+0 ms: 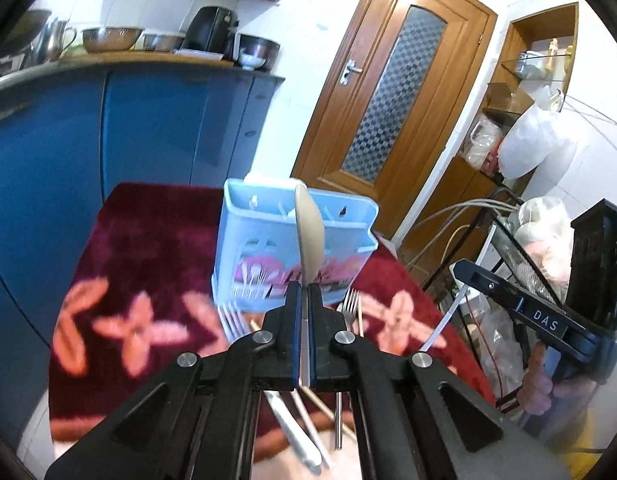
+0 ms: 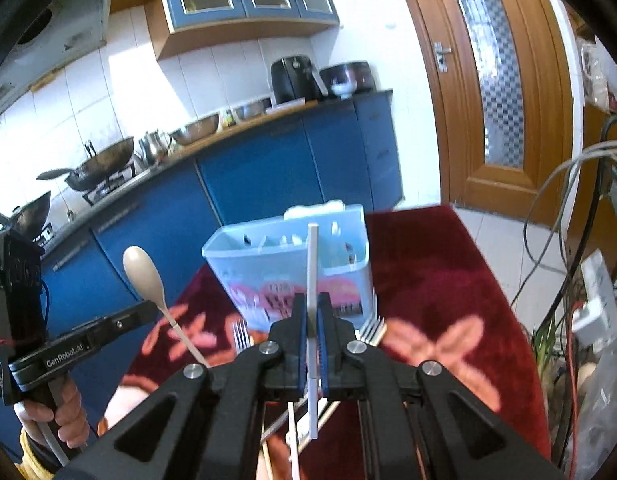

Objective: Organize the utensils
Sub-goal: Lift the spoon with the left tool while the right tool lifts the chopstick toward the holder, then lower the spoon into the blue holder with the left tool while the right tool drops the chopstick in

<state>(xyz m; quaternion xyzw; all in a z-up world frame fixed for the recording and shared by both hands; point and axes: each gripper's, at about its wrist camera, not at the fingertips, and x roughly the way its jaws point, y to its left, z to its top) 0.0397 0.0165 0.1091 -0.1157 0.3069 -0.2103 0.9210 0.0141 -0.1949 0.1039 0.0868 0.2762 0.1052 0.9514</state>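
Left wrist view first: left gripper [image 1: 304, 292] clamped tight on a beige spoon [image 1: 308, 232], pads pinching the neck of the handle. Bowl pointing forward and up, straight out along the fingers, long axis in line with the gripper. Dead ahead, just past the spoon's bowl: the pale blue utensil caddy [image 1: 268, 248], upright on the dark red flowered cloth [image 1: 148, 240] over the bench, open top facing up. Tip of the spoon overlapping the caddy's rim from this angle, though how near the two really are cannot be told. Below and behind the fingers, loose forks [image 1: 350, 300] and more cutlery on the cloth, not yet sorted. Off to the right, the right gripper [image 1: 460, 269], level with this one and held in a hand [image 1: 548, 388].

Over to the right wrist view: right gripper [image 2: 313, 312] closed narrow on a slim white stick [image 2: 312, 280], perhaps a chopstick or a straw. Stick standing forward and up along the fingers, its lower end poking out beneath the pads. Caddy [image 2: 340, 256] again directly ahead, compartments visible but blurred. To the left, the left gripper [image 2: 148, 309] with the spoon [image 2: 142, 276] raised.

Judgement: both pieces aimed at the caddy, both hands about equally near. Coming move turns on tipping each long axis downward over the open top, then letting go into a compartment.
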